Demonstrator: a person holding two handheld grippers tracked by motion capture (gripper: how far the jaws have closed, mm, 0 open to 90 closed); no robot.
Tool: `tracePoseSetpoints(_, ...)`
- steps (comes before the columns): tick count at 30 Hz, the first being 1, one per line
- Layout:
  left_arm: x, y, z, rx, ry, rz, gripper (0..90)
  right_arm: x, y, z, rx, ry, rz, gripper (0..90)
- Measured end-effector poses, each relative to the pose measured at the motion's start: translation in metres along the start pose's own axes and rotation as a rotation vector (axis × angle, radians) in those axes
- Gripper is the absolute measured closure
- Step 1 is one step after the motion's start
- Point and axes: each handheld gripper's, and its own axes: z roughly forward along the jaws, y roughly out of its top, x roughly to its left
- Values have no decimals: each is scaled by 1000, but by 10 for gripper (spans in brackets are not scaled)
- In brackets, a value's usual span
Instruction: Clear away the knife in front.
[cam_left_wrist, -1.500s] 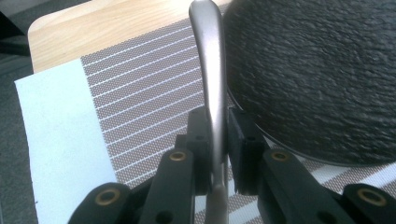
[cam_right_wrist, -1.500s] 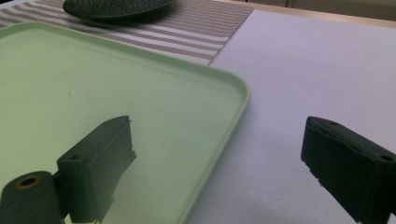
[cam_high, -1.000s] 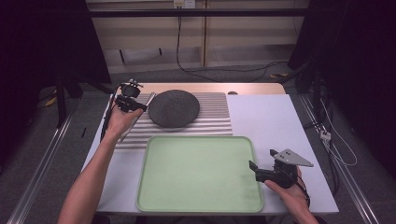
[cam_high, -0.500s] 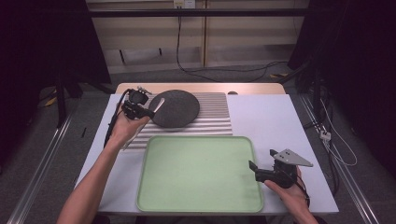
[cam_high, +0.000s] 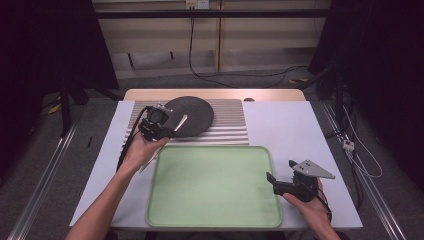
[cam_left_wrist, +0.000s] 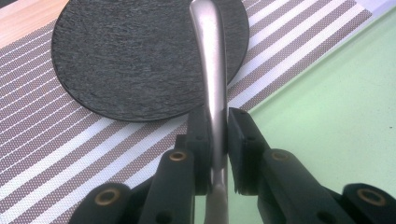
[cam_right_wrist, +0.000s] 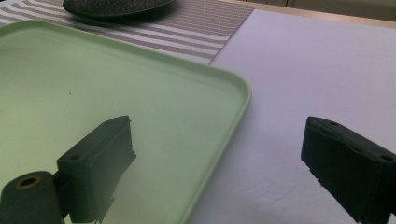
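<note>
The left gripper (cam_left_wrist: 215, 154) is clamped on the flat metal handle of a piece of cutlery (cam_left_wrist: 211, 70), which runs straight up the middle of the left gripper view, over the near edge of the round black plate (cam_left_wrist: 135, 60). In the high view that gripper (cam_high: 159, 125) sits left of centre, where the striped placemat (cam_high: 227, 131) meets the green tray (cam_high: 215, 187). At lower right, the right gripper (cam_high: 276, 183) holds nothing, its jaws wide apart astride the tray's right rim (cam_right_wrist: 233, 112).
</note>
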Motion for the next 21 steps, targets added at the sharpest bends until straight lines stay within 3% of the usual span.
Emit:
tracePoseSetpoints(9, -15, -7, 5, 24, -4, 30, 800, 0, 0, 2, 1, 5, -5, 96)
tracePoseSetpoints(10, -18, -8, 7, 26, -21, 26, 800, 0, 0, 2, 1, 6, -5, 96)
tracePoseSetpoints(21, -36, -15, 17, 68, -43, 51, 800, 0, 0, 2, 1, 9, -3, 96)
